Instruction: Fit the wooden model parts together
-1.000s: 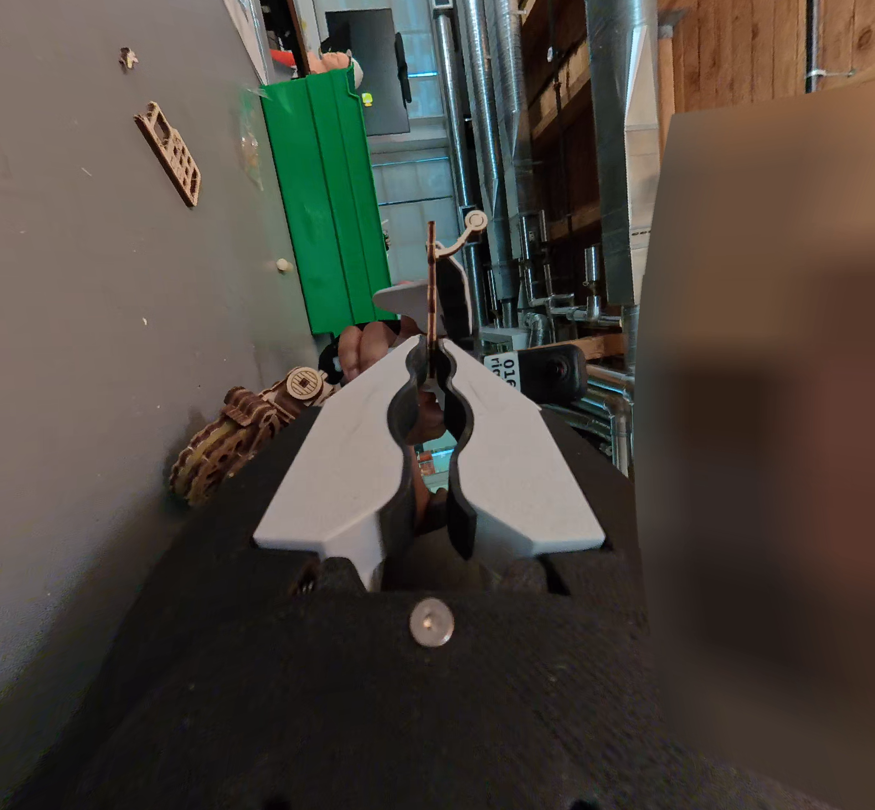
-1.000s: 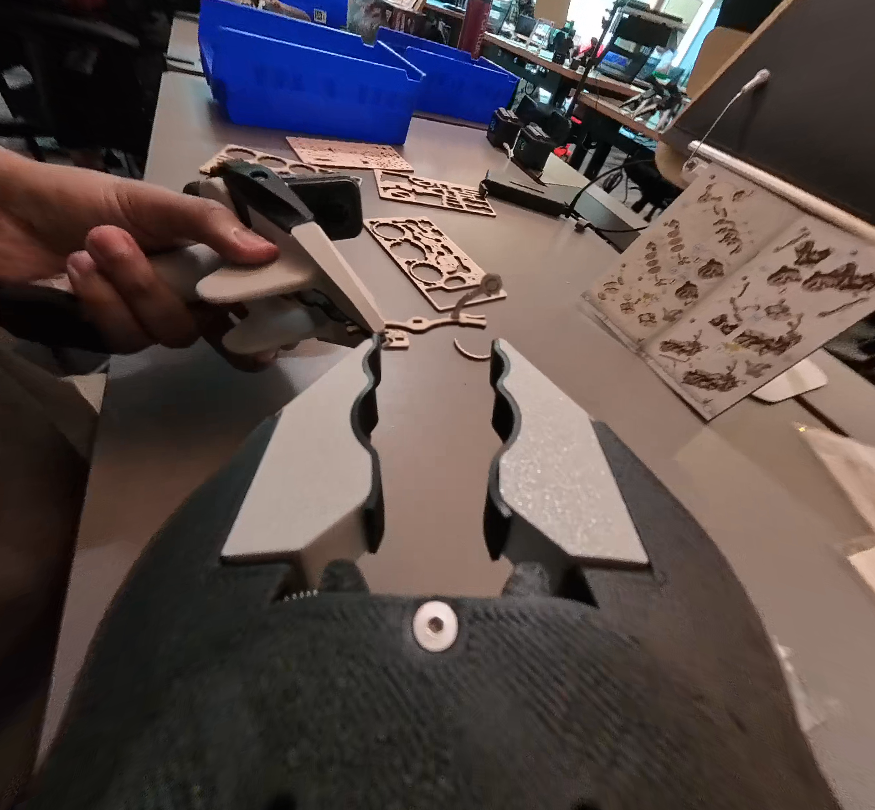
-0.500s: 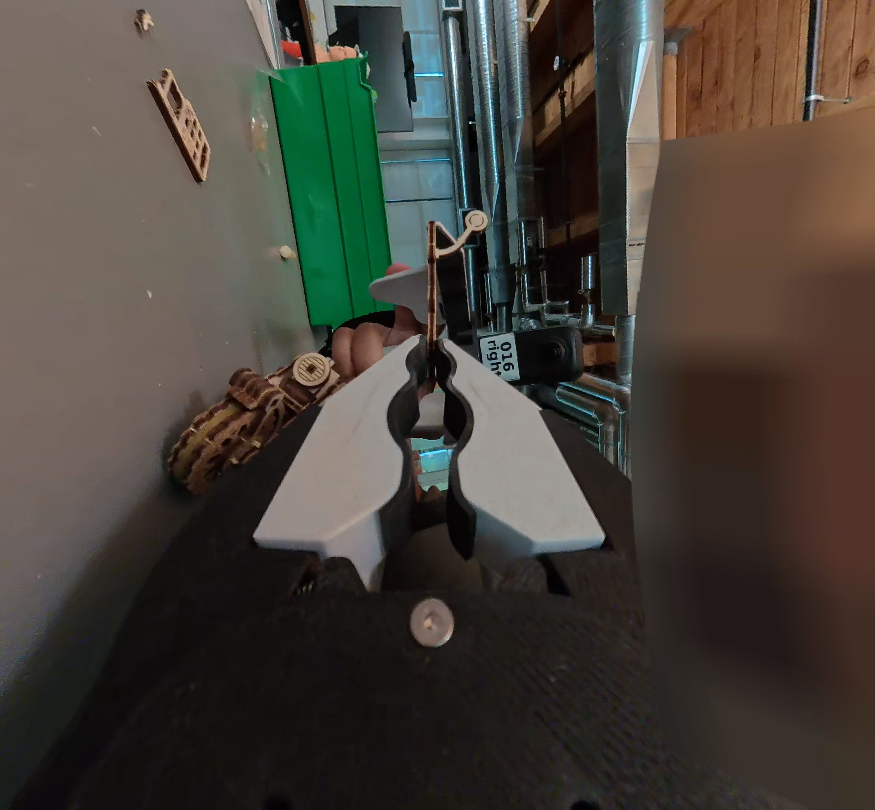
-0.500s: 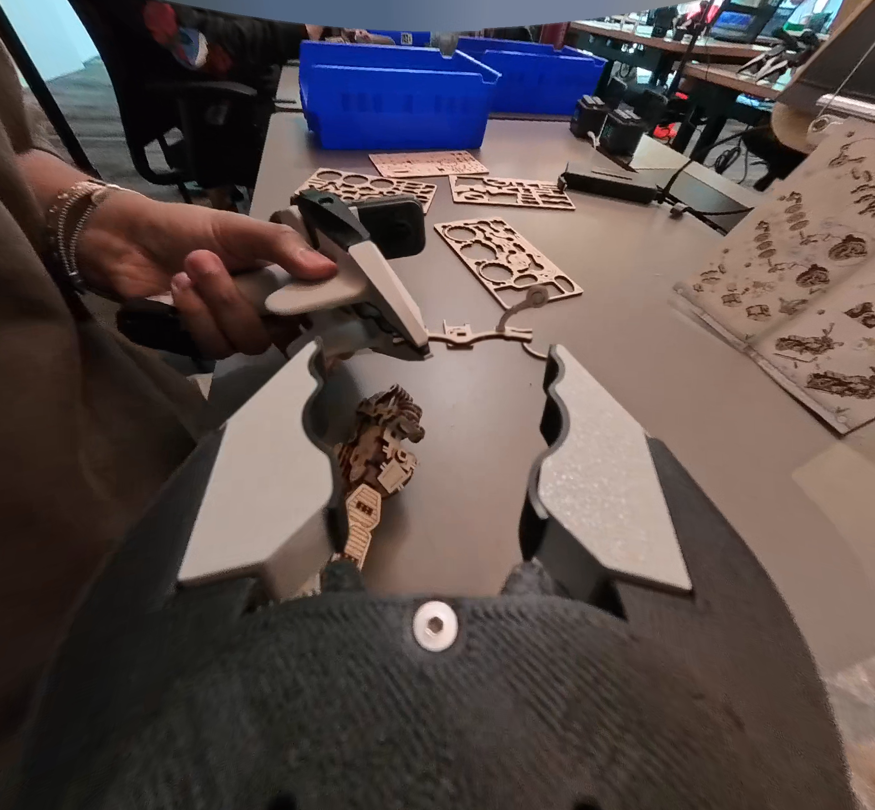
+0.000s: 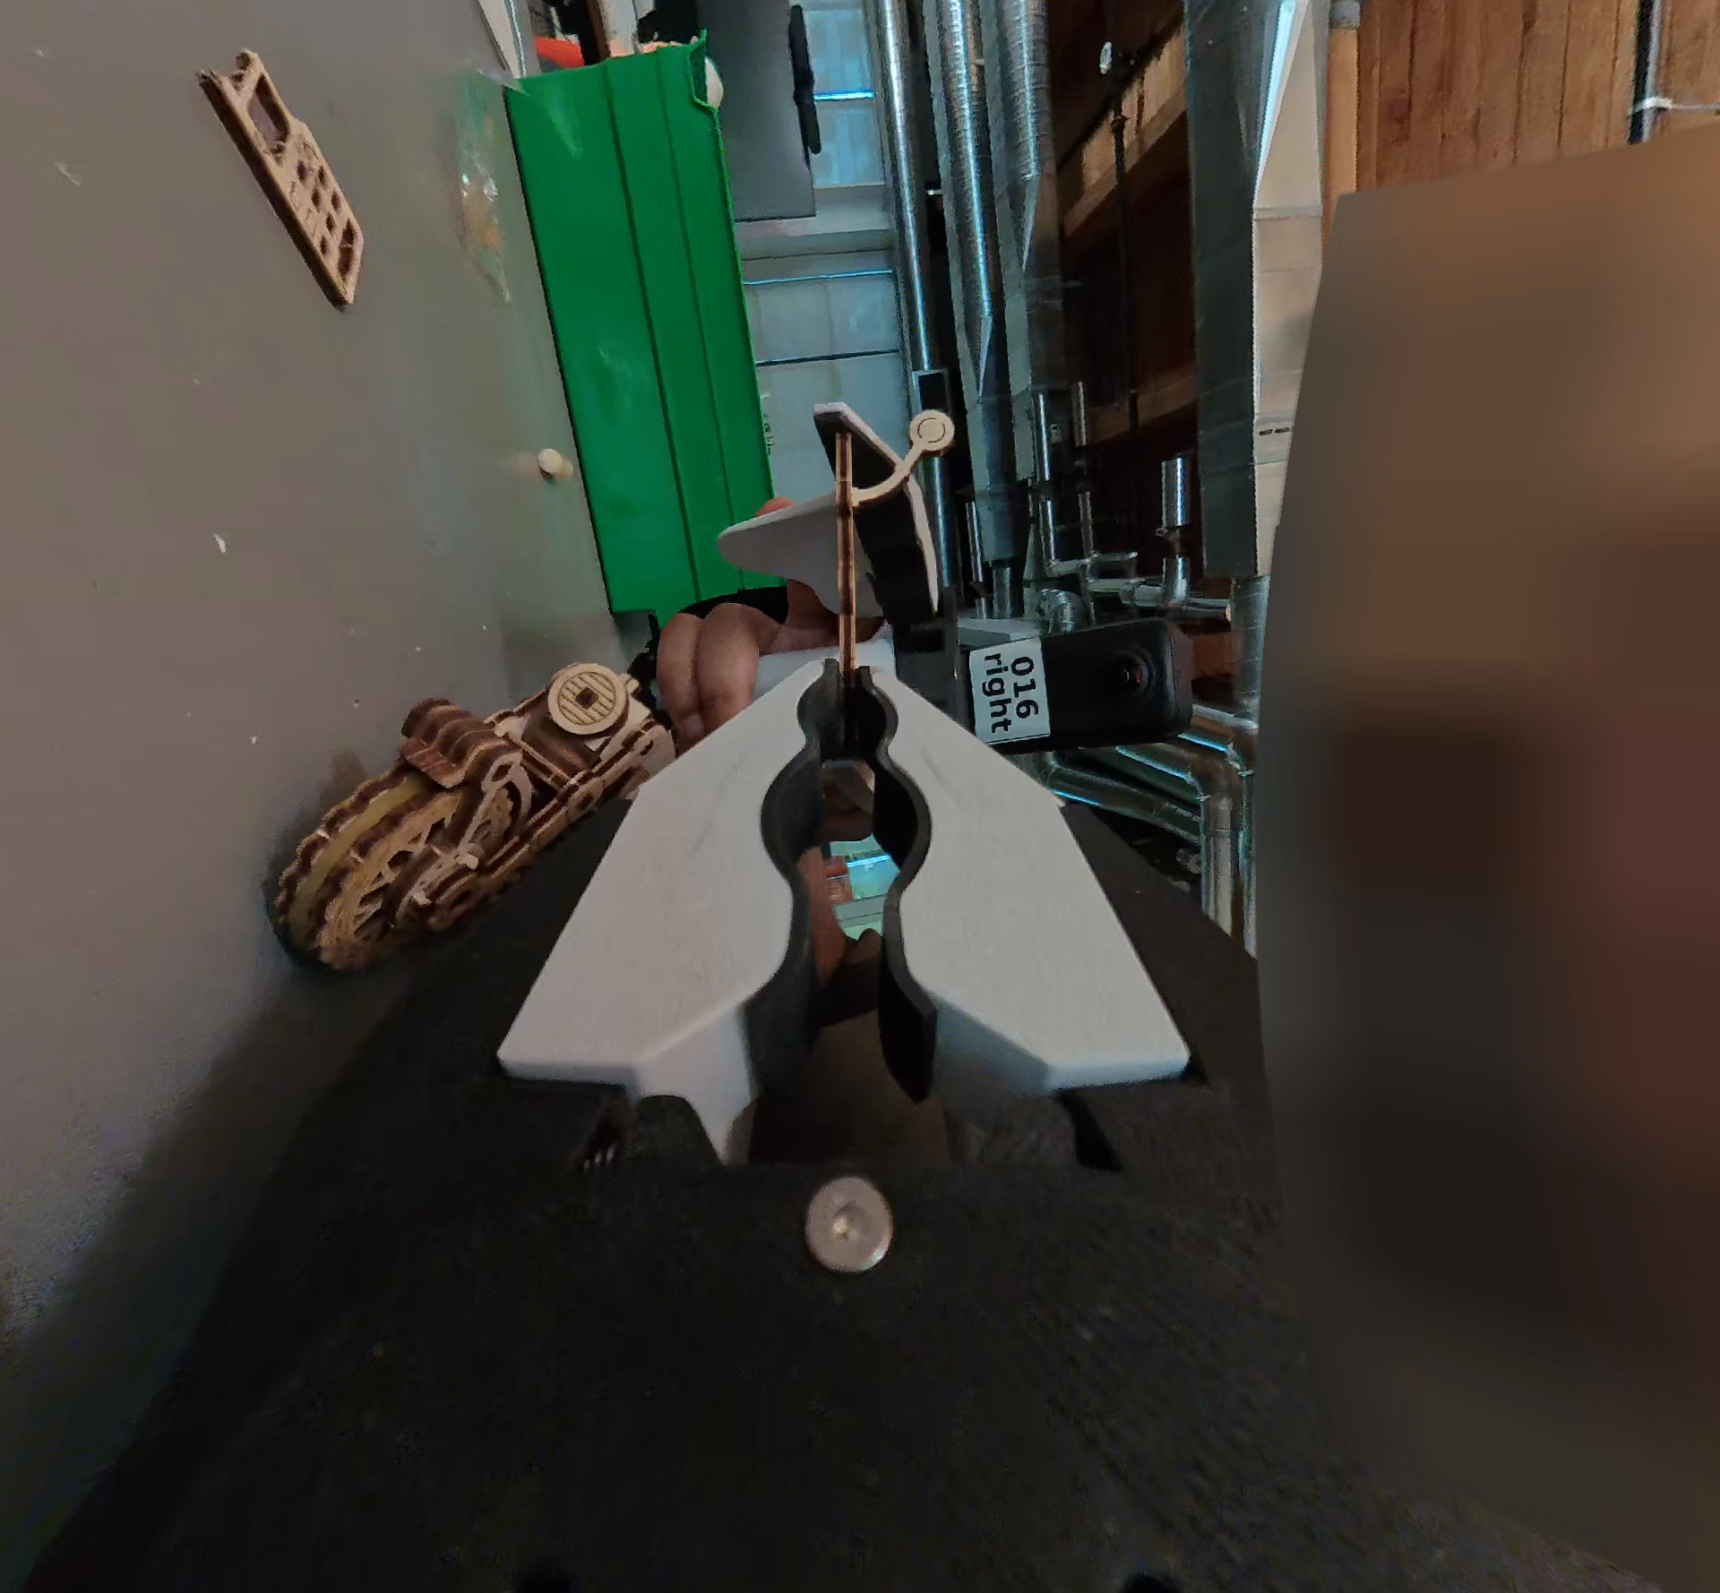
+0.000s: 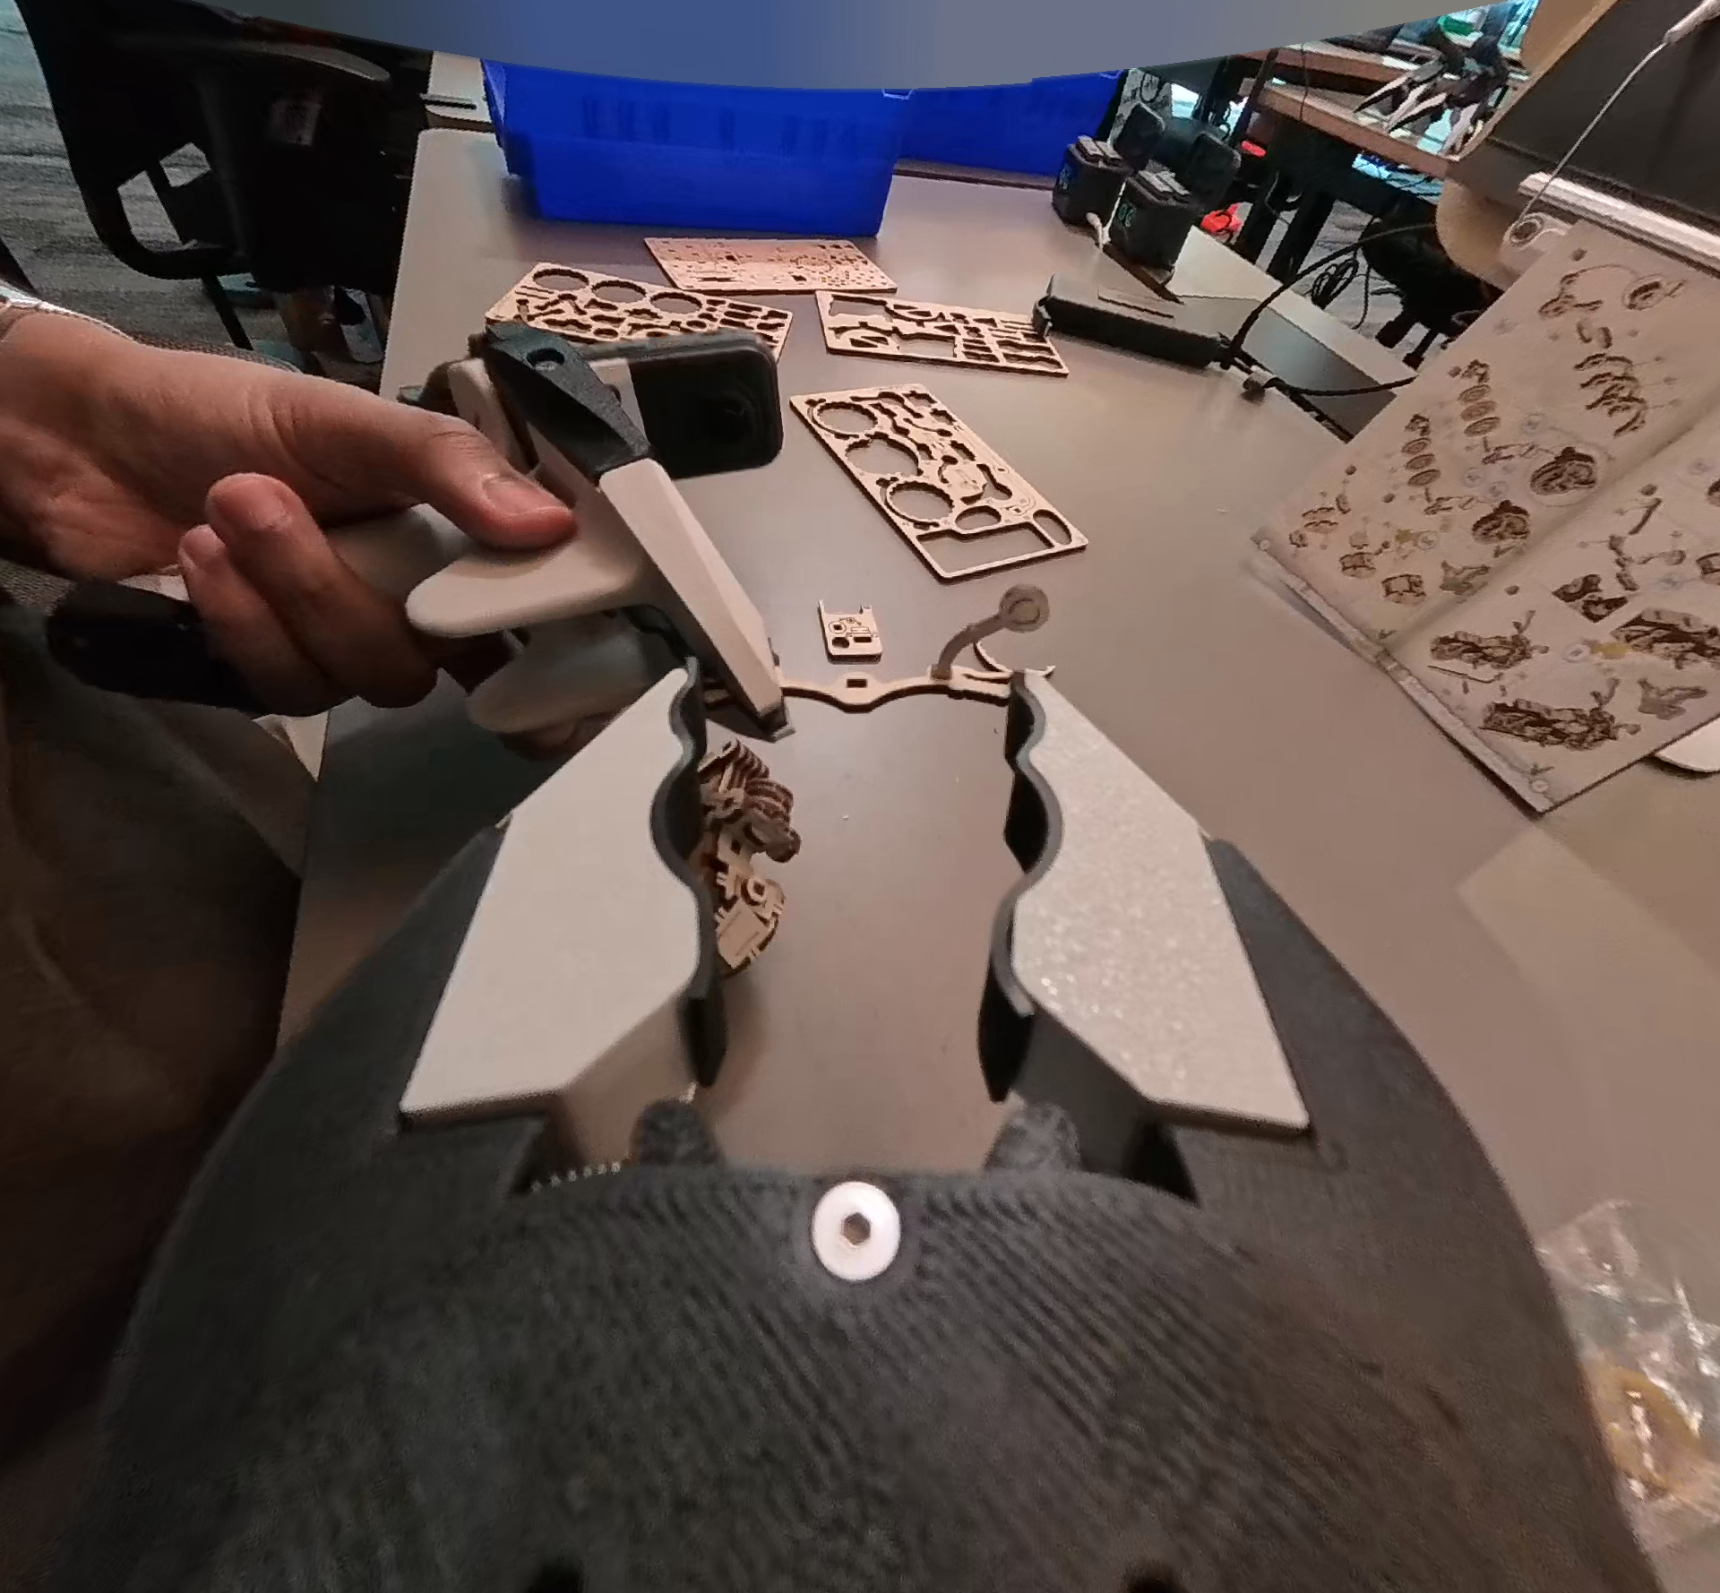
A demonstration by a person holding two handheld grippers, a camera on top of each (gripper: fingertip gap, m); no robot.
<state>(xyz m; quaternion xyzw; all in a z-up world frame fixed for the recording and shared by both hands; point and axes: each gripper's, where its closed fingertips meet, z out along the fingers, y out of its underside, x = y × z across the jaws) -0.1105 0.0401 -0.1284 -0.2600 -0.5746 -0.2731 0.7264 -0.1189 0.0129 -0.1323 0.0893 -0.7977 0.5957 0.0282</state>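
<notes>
Since a second ago the wide-open right tool (image 6: 852,692) has swung over the brown wooden motorcycle model (image 6: 745,850) at its seven o'clock on the bench (image 6: 1163,636), ready for fitting, while the left tool (image 5: 845,673) stays clenched on the thin curved wooden strip (image 6: 893,687).

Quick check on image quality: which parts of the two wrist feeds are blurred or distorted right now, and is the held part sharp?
Left wrist view: the thin wooden part pinched in the left gripper is sharp, seen edge-on; a masking patch smears the right side.
Right wrist view: wide-angle bending curves the table; a blank band crosses the top; the open right gripper and the wooden model are clear, the lower corners soft.
</notes>
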